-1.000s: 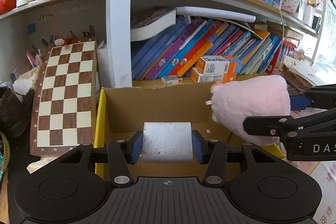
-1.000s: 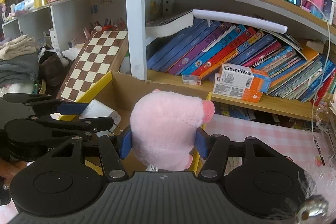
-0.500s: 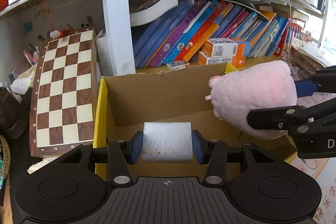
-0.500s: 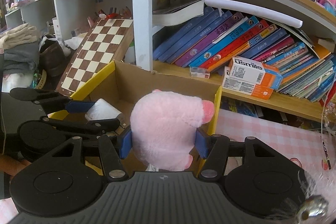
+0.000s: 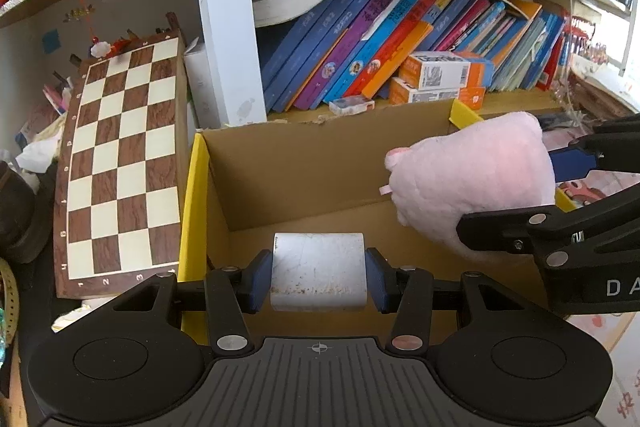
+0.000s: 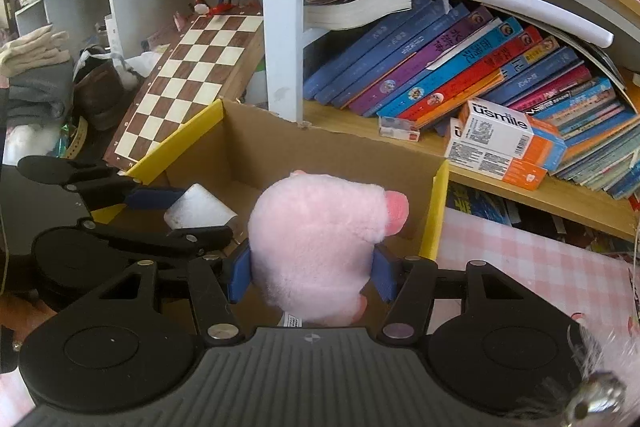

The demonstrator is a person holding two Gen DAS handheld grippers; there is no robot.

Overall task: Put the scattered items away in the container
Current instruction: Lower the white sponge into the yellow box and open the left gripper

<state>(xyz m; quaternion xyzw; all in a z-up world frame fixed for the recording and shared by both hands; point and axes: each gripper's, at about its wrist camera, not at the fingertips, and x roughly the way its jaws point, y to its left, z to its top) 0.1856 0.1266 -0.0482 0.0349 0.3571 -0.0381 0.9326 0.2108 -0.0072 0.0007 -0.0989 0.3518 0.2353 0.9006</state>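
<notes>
Pink plush, a soft pig toy (image 6: 320,243), fills the lower centre of the right wrist view, squeezed between the blue pads of the right gripper (image 6: 310,273). It hangs over the open cardboard box (image 6: 256,151) with yellow-edged flaps, near the box's right wall. The toy looks light and yielding; it likely compresses under the pads, so a hold across its round body, as here, seems safest against slipping.

At the lower centre of the left wrist view, the left gripper (image 5: 318,277) is clenched on a small white block (image 5: 318,273) with rounded corners and scuffed faces. It looks rigid and smooth, probably light, gripped on its two flat sides. It sits above the box interior, toward the near wall.

Behind the box, a chessboard (image 5: 120,163) leans at the left of the frame, and a shelf of slanting books (image 5: 380,43) with orange-and-white cartons (image 6: 500,143) fills the upper right. A pink checked cloth (image 6: 532,267) covers the table at the lower right of the right wrist view.
</notes>
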